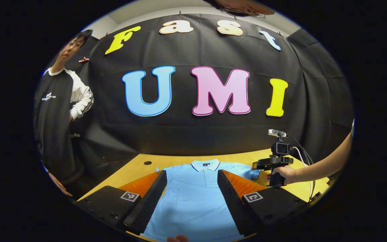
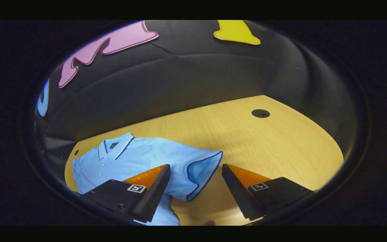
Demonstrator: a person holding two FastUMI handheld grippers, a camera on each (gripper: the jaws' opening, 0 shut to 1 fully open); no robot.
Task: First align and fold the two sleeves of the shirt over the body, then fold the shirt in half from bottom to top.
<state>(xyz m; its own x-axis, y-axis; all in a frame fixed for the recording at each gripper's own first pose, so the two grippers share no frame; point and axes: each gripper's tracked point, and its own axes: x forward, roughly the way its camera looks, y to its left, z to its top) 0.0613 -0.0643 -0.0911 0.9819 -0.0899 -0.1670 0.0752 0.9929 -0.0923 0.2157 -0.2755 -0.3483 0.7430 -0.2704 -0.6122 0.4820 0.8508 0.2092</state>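
A light wooden table (image 2: 247, 134) backed by black cloth carries the shirt (image 1: 193, 195), collar toward its far edge; both the left gripper (image 1: 191, 198) and right gripper (image 2: 197, 188) hang released, apparently above it

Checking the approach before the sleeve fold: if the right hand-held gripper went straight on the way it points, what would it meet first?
Probably the shirt's sleeve, which lies between the open fingers of the right hand-held gripper; beyond it is bare table. Depth is hard to judge.
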